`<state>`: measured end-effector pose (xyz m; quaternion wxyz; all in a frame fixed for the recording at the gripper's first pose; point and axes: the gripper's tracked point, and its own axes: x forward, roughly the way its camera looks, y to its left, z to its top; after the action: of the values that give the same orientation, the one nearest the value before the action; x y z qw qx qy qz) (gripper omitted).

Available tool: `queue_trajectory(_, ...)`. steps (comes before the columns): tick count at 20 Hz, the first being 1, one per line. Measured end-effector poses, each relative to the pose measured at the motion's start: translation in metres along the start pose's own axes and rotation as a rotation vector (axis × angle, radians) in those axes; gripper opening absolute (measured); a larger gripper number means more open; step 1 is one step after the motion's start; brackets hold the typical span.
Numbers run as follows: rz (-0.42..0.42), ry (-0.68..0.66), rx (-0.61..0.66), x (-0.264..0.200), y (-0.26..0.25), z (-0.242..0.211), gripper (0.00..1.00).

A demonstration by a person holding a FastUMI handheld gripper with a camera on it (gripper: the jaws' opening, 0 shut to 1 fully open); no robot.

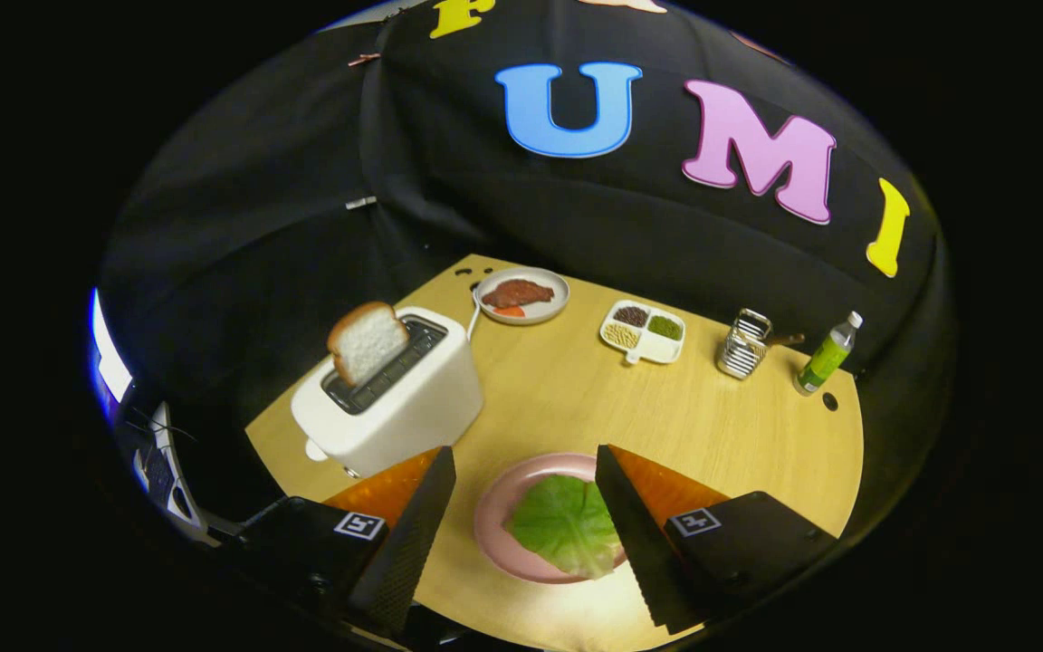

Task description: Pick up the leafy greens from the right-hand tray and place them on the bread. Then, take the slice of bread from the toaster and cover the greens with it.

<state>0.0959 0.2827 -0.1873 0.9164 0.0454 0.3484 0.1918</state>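
Leafy greens [565,523] are lying on a pink plate [496,525] on the wooden table [576,398], sitting between my two fingers and just below them. I am holding my gripper [521,462] wide open above that plate, with nothing in its grasp and neither finger touching the leaf. Whether bread is lying under the greens I cannot tell, since the leaf is covering the middle of the plate. Beyond my left finger a white toaster [395,398] is standing on the table, and a slice of bread [366,342] is sticking up, tilted, out of its slot. Farther back a grey plate [550,304] is holding a piece of brown meat, with a divided white dish [644,337] of grains to its right, then a metal rack [743,344] and a green bottle [827,355].
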Motion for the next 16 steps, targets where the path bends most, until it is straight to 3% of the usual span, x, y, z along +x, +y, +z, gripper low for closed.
queue_trajectory(4, 0.045, -0.045, -0.007, 0.003, 0.048, 0.045, 0.98)
queue_trajectory(10, 0.116, -0.048, -0.001, 0.033, 0.120, 0.070, 0.96)
queue_trajectory(16, 0.061, 0.011, 0.038, 0.087, 0.149, 0.071, 0.96)
